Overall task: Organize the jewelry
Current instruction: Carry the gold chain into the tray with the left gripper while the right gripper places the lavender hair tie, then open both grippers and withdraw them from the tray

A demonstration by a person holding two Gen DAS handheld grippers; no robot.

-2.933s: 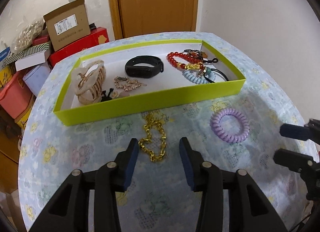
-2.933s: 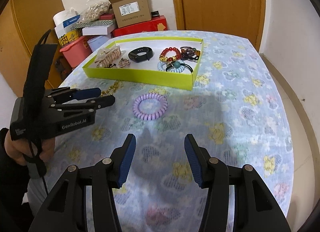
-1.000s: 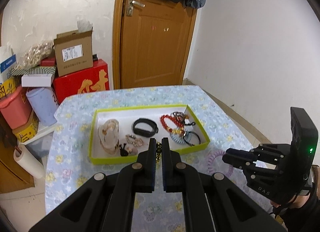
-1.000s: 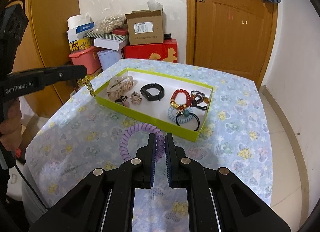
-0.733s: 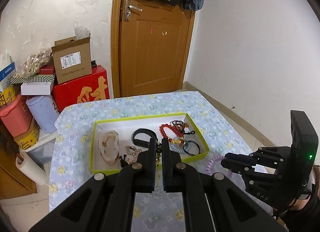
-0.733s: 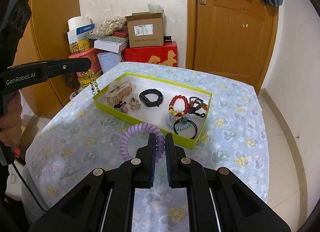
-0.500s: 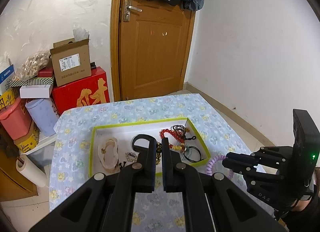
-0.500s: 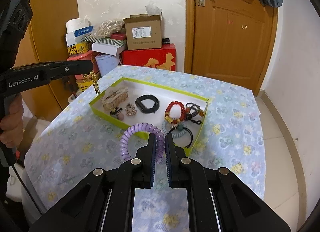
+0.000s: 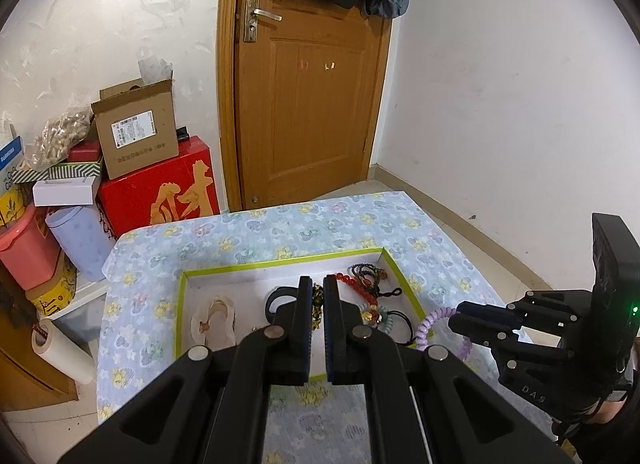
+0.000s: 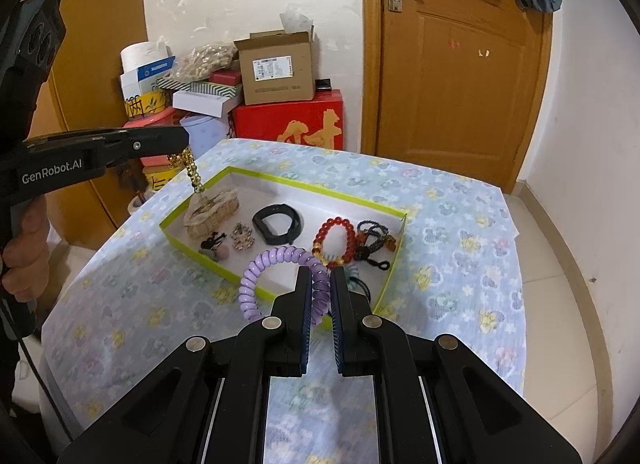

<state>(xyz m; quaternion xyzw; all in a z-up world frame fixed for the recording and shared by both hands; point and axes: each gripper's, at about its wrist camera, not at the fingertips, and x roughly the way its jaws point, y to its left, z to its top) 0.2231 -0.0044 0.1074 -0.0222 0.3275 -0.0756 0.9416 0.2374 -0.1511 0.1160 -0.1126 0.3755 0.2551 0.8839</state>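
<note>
My left gripper (image 9: 317, 284) is shut on a gold chain (image 9: 317, 306), which also shows dangling from it in the right wrist view (image 10: 191, 171), high above the table. My right gripper (image 10: 320, 276) is shut on a purple spiral hair tie (image 10: 276, 276), also seen in the left wrist view (image 9: 434, 318). Below both lies a lime-green tray (image 10: 316, 194) (image 9: 182, 304) holding a beige hair claw (image 10: 212, 208), a black band (image 10: 276, 222), a red bead bracelet (image 10: 334, 234) and dark cords (image 10: 374, 240).
The tray sits on a table with a blue floral cloth (image 10: 460, 248). Behind it stand stacked boxes (image 10: 276, 68), a red box (image 10: 304, 124) and a wooden door (image 10: 456, 64). A pink bin (image 9: 24, 248) and a paper roll (image 9: 60, 348) stand left of the table.
Both grippers closed on their items on the table, the left on the chain and the right on the hair tie, and lifted them high. The view has kept rising.
</note>
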